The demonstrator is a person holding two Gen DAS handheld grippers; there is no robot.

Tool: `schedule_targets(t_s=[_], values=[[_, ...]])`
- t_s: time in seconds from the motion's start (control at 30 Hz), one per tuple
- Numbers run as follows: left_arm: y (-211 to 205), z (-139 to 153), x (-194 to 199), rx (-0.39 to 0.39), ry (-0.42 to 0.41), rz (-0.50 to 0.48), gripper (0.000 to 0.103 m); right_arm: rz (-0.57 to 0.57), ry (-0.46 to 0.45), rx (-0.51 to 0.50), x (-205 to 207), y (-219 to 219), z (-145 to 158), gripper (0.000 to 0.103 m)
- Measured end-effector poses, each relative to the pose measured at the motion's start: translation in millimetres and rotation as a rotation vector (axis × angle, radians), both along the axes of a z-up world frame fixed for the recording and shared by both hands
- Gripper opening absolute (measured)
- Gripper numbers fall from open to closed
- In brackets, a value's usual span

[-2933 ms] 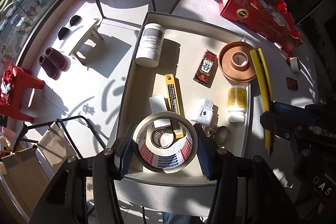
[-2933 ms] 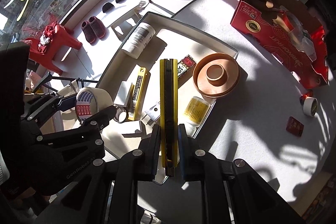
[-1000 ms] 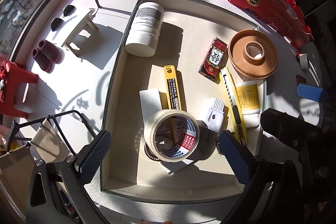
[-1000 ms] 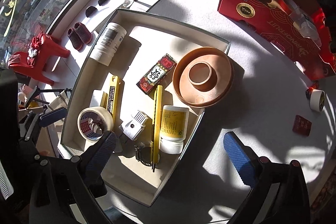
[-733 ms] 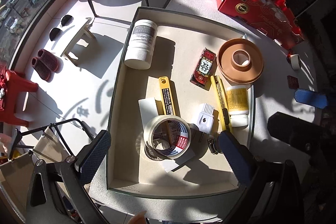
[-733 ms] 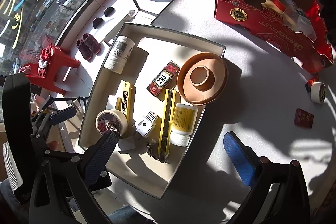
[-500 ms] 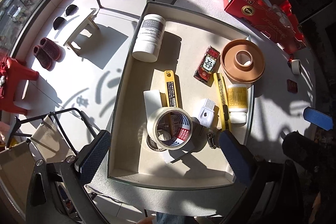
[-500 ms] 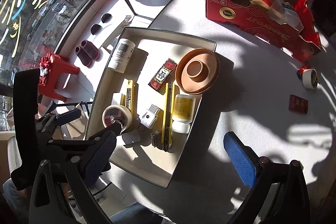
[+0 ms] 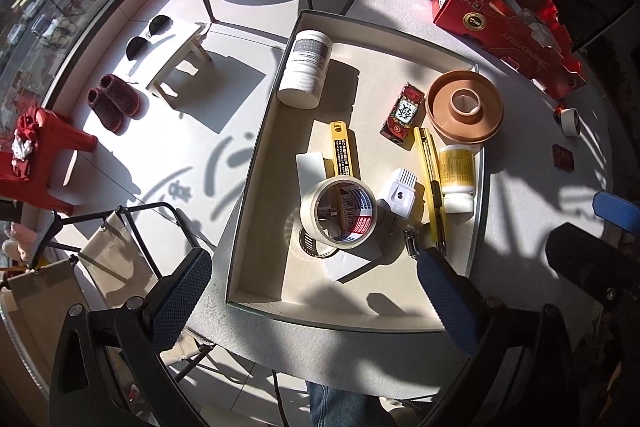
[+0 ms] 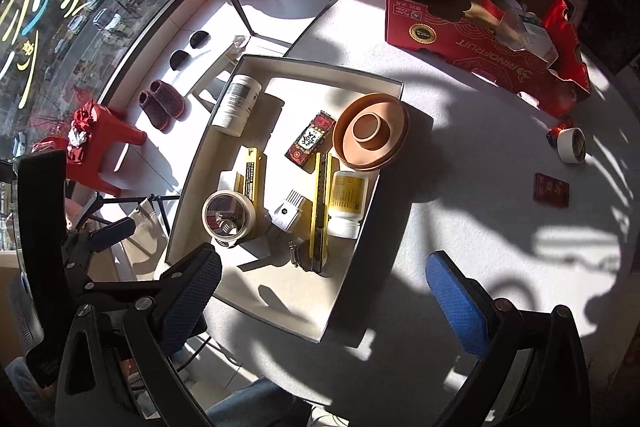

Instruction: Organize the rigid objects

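Above the table's tray (image 9: pixel 256 163), left claw (image 9: pixel 316 291) and right claw (image 10: pixel 332 291) both gape wide, empty.

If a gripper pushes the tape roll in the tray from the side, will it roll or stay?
The tape roll leans tilted on a metal ring rather than lying flat, so it would probably tip or slide off first. Its round rim suggests it could then roll. Being hollow, it looks light.

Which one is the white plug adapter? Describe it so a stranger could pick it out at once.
Start at the shallow cream tray on the white table. Near its middle, between the tape roll and the long yellow utility knife, lies the white plug adapter. It is the only small white block there with dark ribbed slots at one end.
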State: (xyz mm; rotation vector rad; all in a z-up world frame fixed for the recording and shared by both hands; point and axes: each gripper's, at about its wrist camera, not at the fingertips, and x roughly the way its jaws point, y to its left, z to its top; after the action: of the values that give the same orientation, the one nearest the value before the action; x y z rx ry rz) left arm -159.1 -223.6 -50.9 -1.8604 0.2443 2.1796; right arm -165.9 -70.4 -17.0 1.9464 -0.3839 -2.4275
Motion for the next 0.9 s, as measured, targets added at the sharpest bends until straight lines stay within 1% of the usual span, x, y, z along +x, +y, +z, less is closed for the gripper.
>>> schedule_targets(t_s=[0.1, 0.3, 0.57, 0.9], values=[[1.6, 1.3, 0.6, -0.003, 0.002, 0.003, 0.103, 0.01, 0.003, 0.014, -1.6, -1.4, 0.6, 0.103], [0.3, 6.1, 1.8, -0.04, 0.03, 0.018, 0.103, 0.035, 0.01, 0.068, -4.7, -5.7, 2.2, 0.103], [2.2, 7.3, 5.0, -0.047, 0.041, -0.001, 0.103, 0.046, 0.003, 0.087, -5.2, -7.9, -0.6, 0.103], [1.9, 4.4, 4.3, -0.045, 0.028, 0.003, 0.103, 0.046, 0.004, 0.09, -4.8, -8.9, -0.2, 0.103]])
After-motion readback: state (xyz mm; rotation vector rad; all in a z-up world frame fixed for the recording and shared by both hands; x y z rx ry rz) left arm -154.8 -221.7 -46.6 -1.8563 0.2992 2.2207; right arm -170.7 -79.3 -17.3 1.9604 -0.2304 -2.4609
